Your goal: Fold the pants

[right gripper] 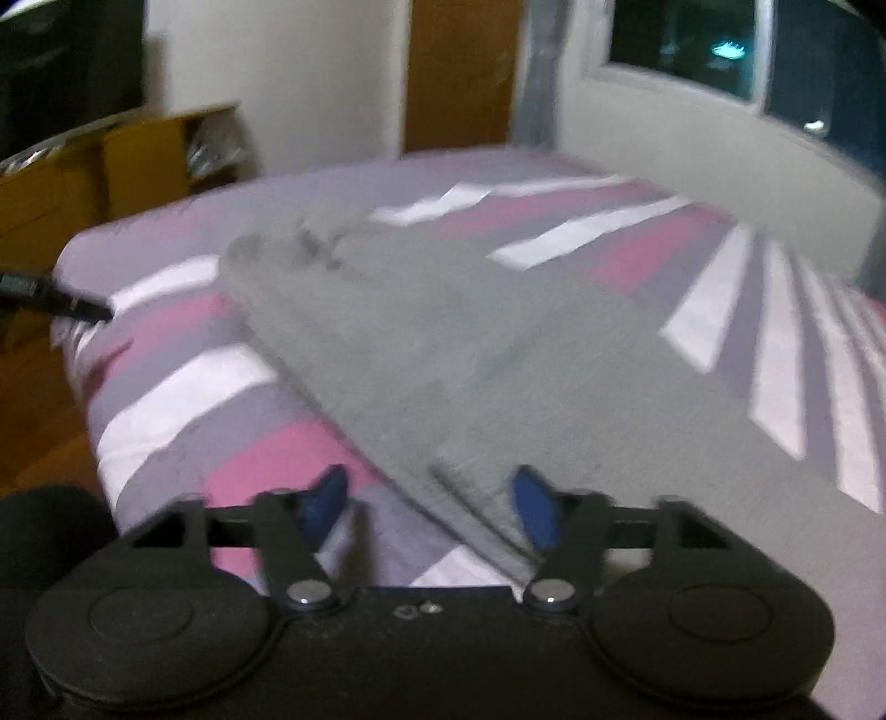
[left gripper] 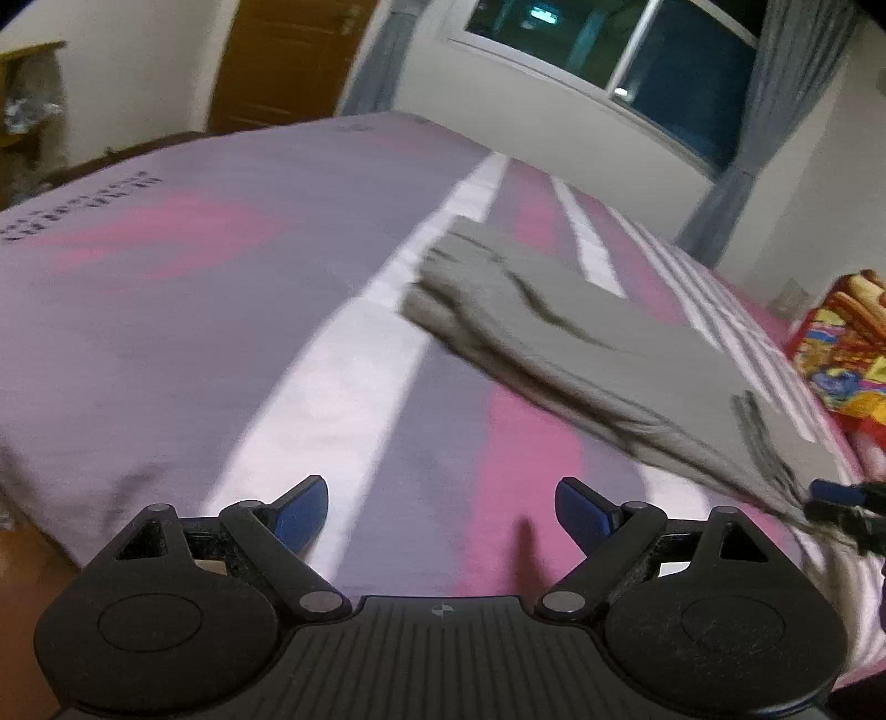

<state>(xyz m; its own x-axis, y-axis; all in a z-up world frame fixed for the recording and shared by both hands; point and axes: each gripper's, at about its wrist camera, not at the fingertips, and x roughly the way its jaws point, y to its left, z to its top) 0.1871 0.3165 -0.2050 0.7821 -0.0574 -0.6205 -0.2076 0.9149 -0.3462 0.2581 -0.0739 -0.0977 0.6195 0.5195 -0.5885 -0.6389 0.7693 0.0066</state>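
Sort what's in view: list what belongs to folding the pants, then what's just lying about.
For the job: grey pants, striped bed under them, left gripper, right gripper.

Lying about: colourful blanket, wooden shelf, door, curtains, window.

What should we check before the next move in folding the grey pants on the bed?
1. Pants lying on the bed: ok.
2. Left gripper fingers open, nothing between them: ok.
3. Right gripper fingers holding the pants' near edge: cannot tell; cloth lies between them, but the picture is blurred.
4. Pants smooth: not ok, the far end is wrinkled.
5. Bare bed beside the pants for folding: ok.
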